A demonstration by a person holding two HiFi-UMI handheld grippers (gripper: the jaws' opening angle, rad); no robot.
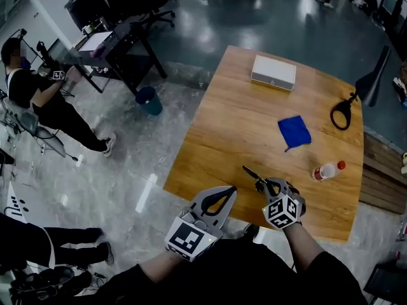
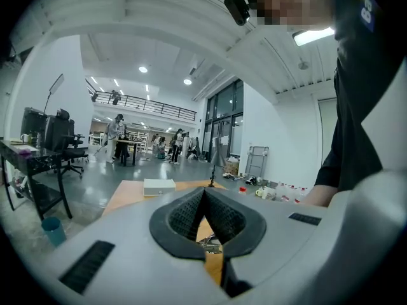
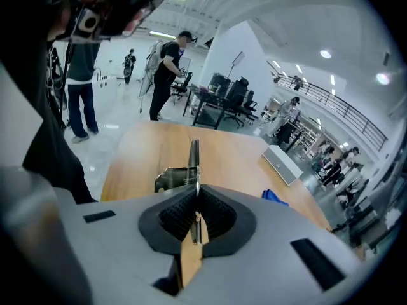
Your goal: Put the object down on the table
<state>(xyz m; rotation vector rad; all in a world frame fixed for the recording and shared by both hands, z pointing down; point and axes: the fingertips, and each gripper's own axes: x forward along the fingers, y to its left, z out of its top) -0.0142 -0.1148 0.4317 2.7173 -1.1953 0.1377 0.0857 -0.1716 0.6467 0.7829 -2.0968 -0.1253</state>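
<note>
My right gripper [image 1: 264, 184] is shut on a thin metal tool [image 1: 252, 173] whose dark end sticks out to the upper left, just above the near edge of the wooden table [image 1: 216, 138]. In the right gripper view the tool [image 3: 193, 164] stands edge-on out of the shut gripper [image 3: 196, 196], with a folded metal part on its left side. Left of it, my left gripper [image 1: 219, 199] hangs over the table's front edge, its pads meeting at the tip with nothing between them. The left gripper view shows that shut gripper [image 2: 203, 192] and a bit of the tool [image 2: 213, 241] behind the pads.
A white box [image 1: 273, 72] lies at the table's far side, a blue cloth [image 1: 294, 132] near the middle, a red-capped bottle [image 1: 327, 170] on its side at the right, and a black loop [image 1: 342, 114] by the right edge. A blue bin [image 1: 149, 100] and people stand on the floor to the left.
</note>
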